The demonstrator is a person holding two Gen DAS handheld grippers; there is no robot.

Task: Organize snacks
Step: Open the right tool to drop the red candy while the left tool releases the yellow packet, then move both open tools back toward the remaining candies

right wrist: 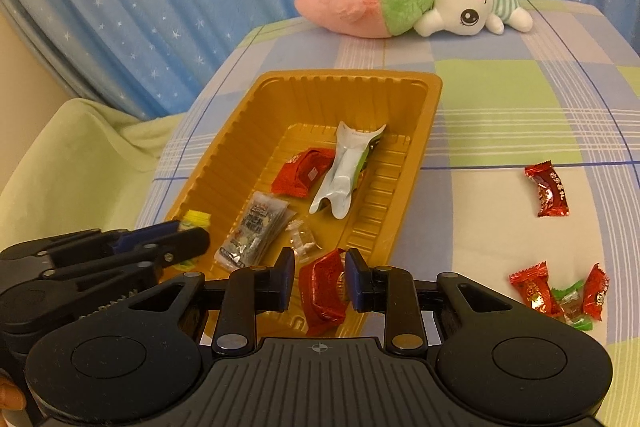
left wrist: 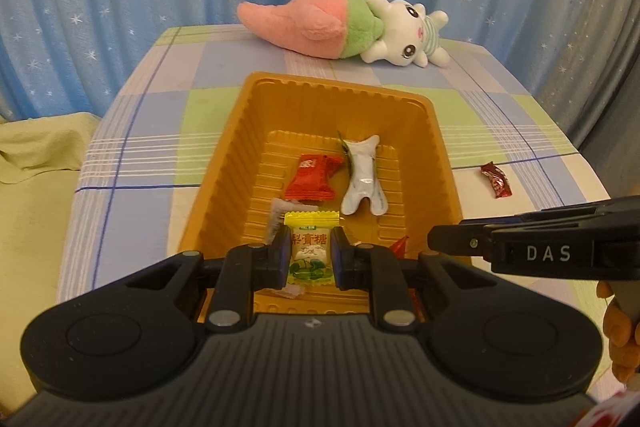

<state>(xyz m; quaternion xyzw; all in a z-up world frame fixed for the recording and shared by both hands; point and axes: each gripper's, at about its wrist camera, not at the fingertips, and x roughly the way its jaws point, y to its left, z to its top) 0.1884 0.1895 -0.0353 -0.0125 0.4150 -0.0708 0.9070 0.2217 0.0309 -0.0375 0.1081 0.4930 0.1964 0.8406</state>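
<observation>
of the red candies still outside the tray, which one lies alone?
The dark red candy on the cloth, farther back right of the orange tray. The other loose reds sit bunched in a pile with a green-wrapped one, nearer the camera.

Both wrist cameras sit close above the near end of the ribbed amber plastic tray (left wrist: 224,163) (right wrist: 224,151), facing steeply downward toward the table's far edge; both views share it.
</observation>
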